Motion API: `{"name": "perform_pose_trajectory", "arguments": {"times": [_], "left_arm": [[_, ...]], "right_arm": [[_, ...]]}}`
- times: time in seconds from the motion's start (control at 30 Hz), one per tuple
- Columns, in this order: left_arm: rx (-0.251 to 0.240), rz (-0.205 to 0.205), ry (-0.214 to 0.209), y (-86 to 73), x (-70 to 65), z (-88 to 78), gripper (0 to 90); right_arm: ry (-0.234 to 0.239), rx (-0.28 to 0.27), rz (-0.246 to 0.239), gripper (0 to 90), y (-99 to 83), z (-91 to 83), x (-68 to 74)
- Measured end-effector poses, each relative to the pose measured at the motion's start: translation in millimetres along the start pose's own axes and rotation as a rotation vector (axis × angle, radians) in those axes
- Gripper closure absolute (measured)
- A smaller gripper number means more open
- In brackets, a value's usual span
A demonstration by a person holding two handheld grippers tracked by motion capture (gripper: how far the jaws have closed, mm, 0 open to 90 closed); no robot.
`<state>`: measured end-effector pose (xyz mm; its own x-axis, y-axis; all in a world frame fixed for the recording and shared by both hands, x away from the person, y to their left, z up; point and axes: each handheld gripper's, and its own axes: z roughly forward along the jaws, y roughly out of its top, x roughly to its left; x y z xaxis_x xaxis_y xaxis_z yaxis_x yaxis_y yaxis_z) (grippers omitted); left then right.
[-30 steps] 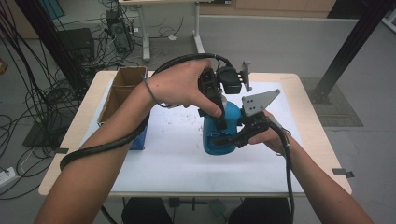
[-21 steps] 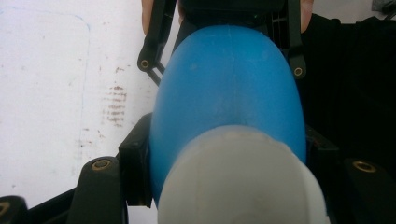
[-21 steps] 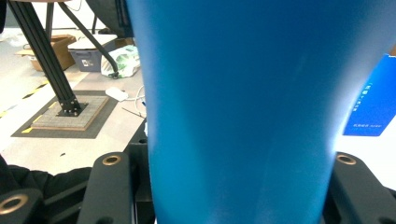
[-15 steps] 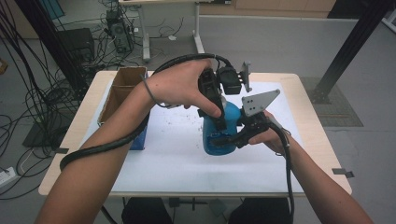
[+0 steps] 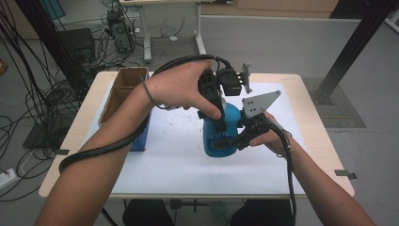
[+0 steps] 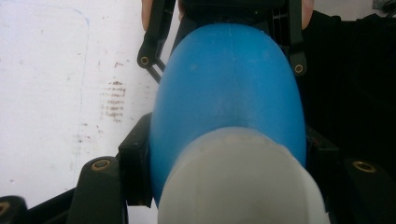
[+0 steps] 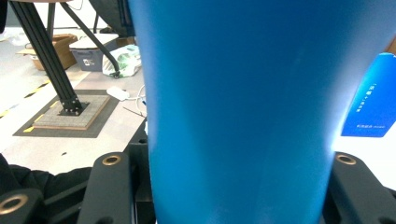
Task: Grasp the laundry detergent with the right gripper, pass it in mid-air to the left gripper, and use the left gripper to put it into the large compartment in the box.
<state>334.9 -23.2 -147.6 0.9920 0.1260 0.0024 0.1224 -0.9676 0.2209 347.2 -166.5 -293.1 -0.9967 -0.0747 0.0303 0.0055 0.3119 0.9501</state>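
One blue bottle point(image 5: 217, 141) on my table point(image 5: 169, 160), my left claw point(image 5: 217, 128) clamped at its white-capped top, my right claw point(image 5: 230, 140) clamped on its body, one cardboard box point(image 5: 123, 89) beside.

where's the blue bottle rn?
High view: the blue bottle stands mid-table on the white mat, right of the cardboard box, clamped by the left gripper at its top and the right gripper at its body.
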Motion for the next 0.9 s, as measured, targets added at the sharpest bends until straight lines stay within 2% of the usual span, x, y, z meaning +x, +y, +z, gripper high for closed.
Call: {"name": "perform_pose_trajectory", "arguments": {"times": [0.9], "left_arm": [[0.001,-0.011,-0.002,0.8,0.6,-0.6,37.5]], "right_arm": [[0.004,-0.009,0.001,43.6,0.1,-0.3,-0.7]]}}
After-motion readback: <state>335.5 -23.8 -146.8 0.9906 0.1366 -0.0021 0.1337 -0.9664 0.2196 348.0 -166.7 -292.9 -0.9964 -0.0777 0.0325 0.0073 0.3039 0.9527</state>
